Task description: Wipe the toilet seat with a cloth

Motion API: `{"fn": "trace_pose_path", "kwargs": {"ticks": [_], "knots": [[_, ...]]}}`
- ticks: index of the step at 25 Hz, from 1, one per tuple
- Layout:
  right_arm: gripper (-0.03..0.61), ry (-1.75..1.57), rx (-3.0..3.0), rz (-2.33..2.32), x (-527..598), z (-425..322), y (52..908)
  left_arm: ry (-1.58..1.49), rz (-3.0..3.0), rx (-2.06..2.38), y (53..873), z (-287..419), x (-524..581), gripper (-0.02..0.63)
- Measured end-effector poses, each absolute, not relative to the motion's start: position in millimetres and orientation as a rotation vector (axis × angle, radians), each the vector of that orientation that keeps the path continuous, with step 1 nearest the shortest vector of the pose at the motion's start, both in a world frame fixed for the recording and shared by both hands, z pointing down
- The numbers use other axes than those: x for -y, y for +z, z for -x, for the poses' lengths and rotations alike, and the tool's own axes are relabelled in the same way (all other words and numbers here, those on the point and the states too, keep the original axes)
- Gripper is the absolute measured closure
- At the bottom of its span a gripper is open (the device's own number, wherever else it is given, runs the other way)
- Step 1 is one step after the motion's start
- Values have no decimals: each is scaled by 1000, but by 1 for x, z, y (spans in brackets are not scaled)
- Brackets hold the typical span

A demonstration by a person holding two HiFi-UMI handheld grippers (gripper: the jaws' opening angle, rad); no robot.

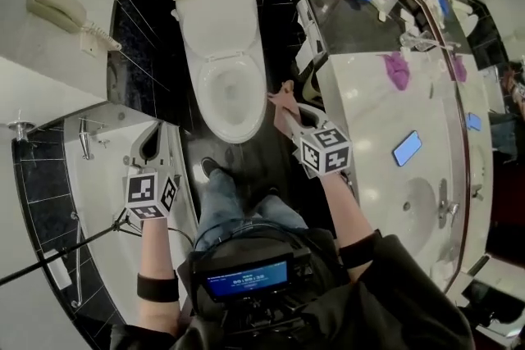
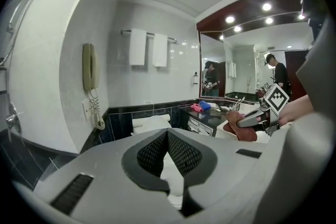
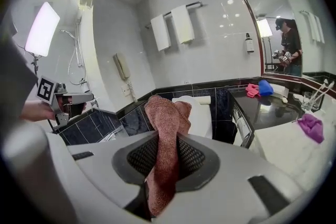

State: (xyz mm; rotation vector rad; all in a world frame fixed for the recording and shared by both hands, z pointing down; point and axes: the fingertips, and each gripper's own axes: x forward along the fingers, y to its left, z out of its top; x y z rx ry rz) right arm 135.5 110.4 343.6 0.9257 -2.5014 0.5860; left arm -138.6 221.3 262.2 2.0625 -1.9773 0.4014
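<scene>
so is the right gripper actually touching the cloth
Touching: the right gripper view shows the right gripper clamped on the reddish-brown cloth, pads pressing it from both sides.

No legible txt anywhere; chars on blue chest screen point(image 1: 246, 277) too blurry for reading.

Head view steeply down over toilet point(image 1: 220, 29); both gripper views near-level, toward it.
</scene>
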Motion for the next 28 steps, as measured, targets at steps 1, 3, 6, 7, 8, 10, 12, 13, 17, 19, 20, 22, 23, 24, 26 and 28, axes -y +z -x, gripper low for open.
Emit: {"fn": "trace_pose_path", "kwargs": {"ticks": [1,3,6,7,8,10,12,13,17,19,20,22,23,24,26,28], "knots": [[473,582,2504,-932,-115,-143,340,399,-2062,1985,258,136,-228,614],[472,576,2512,-934,-127,-154,333,401,-2060,1997,252,129,-242,614],[472,575,2530,-939,-141,-165,322,399,-2055,2008,246,120,-260,614],[472,575,2536,-946,-144,-169,320,396,-2053,2011,245,117,-265,614],[472,575,2540,-954,-145,-174,319,394,-2052,2015,243,115,-269,614],[472,578,2545,-961,-150,-181,317,389,-2054,2020,240,109,-276,614],[472,577,2546,-961,-154,-184,315,386,-2059,2024,237,105,-281,614],[472,575,2547,-961,-156,-185,315,386,-2062,2025,235,104,-284,614],[472,576,2551,-956,-163,-187,314,384,-2068,2021,235,99,-291,614],[472,579,2552,-955,-164,-189,315,391,-2073,2017,236,97,-291,614],[472,581,2552,-954,-165,-189,315,398,-2077,2015,236,96,-291,614],[472,588,2553,-951,-165,-189,316,410,-2088,2014,236,94,-291,614],[472,591,2553,-950,-165,-188,316,408,-2092,2013,235,94,-290,614],[472,593,2552,-950,-164,-188,317,401,-2093,2012,235,95,-289,614],[472,597,2551,-949,-163,-186,319,390,-2088,2009,236,96,-288,614],[472,603,2551,-944,-162,-181,319,391,-2083,2006,238,98,-287,614]]}}
